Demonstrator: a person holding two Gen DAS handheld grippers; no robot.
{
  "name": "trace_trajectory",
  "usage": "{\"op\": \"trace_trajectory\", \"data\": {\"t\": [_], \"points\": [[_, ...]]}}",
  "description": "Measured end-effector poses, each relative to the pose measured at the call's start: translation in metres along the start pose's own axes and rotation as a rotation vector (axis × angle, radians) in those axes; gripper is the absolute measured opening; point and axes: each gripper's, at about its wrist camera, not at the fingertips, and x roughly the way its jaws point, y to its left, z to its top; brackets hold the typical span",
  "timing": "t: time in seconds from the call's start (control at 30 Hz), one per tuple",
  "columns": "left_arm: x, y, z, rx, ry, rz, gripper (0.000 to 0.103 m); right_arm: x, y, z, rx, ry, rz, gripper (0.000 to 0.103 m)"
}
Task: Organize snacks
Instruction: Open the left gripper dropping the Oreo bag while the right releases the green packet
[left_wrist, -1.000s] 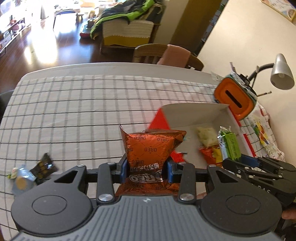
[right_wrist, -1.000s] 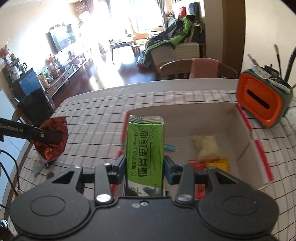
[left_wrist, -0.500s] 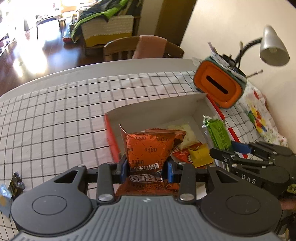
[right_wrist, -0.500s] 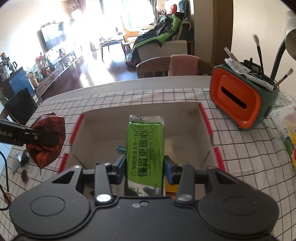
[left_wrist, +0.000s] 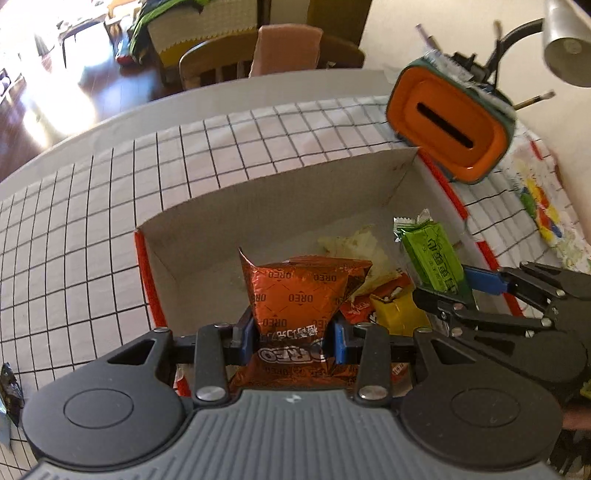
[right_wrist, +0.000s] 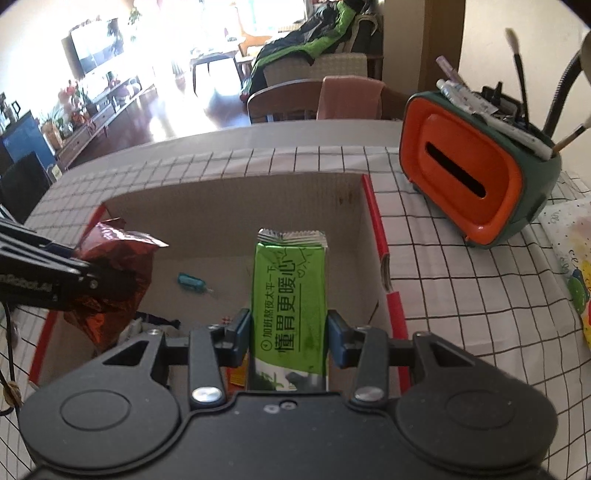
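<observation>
Left gripper: clamped on the orange Oreo packet, its blue pads pressing the packet's two sides; it points steeply down over the box.
Oreo packet: stands up between the left gripper's fingers, its crimped top tilted away from the camera, hanging above the near left part of the box interior.
Box: open cardboard box with red edges, directly ahead of and below both grippers, resting on the checked tablecloth.
Snacks in the box: just right of the left gripper lie a pale wrapper, a red packet and a yellow packet; ahead and left of the right gripper a small teal piece lies on the box floor.
Right gripper: clamped on the green packet, pads against its long sides; it sits just right of the left gripper, over the right half of the box.
Green packet: upright between the right gripper's fingers, crimped end pointing away, held above the box floor.
Orange holder: beyond the box's far right corner, ahead and right of the right gripper, with brushes standing in it.
</observation>
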Motion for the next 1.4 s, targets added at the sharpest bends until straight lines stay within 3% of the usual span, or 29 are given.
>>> {"op": "trace_trajectory", "data": {"t": [0.4, 0.67, 1.1, 1.4], "points": [[0.042, -0.001, 0.015, -0.031, 0.149, 0.039, 0.038, 0.02, -0.001, -0.001, -0.014, 0.086, 0.031, 0.042], [0.055, -0.003, 0.021, -0.037, 0.197, 0.049, 0.039, 0.022, -0.001, -0.002, -0.015, 0.106, 0.033, 0.042], [0.038, -0.002, 0.014, -0.039, 0.143, 0.022, 0.04, 0.01, -0.003, -0.001, 0.016, 0.079, 0.045, 0.043], [0.01, 0.0, -0.004, -0.036, 0.07, -0.027, 0.044, -0.02, -0.002, -0.003, 0.043, 0.014, 0.087, 0.046]]}}
